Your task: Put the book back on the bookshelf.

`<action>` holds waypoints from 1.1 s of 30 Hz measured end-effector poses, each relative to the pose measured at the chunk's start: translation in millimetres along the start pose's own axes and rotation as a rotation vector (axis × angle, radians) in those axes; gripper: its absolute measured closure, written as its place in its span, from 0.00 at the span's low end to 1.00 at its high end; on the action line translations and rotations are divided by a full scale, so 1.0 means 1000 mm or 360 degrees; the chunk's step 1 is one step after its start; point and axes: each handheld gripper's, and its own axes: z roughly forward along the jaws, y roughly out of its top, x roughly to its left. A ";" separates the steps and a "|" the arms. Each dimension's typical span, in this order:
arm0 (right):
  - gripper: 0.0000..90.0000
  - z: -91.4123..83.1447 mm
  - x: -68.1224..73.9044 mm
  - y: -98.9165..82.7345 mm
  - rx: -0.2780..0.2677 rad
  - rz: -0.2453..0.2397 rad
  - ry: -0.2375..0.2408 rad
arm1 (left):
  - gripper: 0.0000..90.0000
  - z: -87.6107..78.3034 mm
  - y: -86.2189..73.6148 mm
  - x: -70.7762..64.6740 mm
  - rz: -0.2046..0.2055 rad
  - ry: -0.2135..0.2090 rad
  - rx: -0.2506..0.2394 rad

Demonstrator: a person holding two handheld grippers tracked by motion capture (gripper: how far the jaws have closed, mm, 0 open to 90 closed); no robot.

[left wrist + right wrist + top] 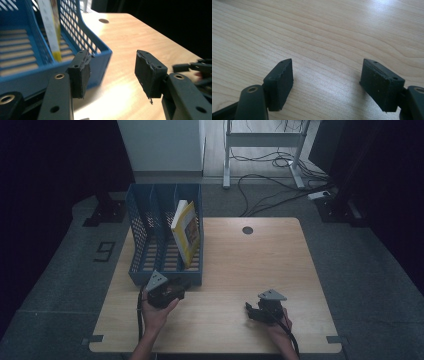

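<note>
Blue perforated plastic file rack (150, 227) stood far left on pale wood-grain table (260, 265); yellow-covered book (186, 234) leaned upright in right slot, spine nearward. Left gripper (112, 72) gaped empty beside rack's near corner; right gripper (327, 82) gaped empty over bare wood, near right.

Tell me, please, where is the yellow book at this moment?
In the high view the yellow book stands leaning in the rightmost compartment of the blue file rack, at the table's far left, just beyond the left gripper.

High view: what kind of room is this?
Probably a lab or recording studio: a lone wooden table on grey carpet, dark curtains at the sides, loose cables on the floor behind.
</note>
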 end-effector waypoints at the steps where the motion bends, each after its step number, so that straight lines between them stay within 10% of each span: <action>1: 0.29 0.000 0.000 0.000 0.0000 0.0000 0.0000 | 0.50 -0.001 -0.002 0.000 0.0003 0.0008 0.0005; 16: 0.28 0.000 0.000 0.000 0.0000 0.0000 0.0000 | 0.49 0.002 -0.040 -0.001 -0.0023 0.0009 0.0180; 33: 0.28 0.000 0.000 0.000 0.0000 0.0000 0.0001 | 0.48 0.003 -0.045 0.007 -0.0103 -0.0025 0.0206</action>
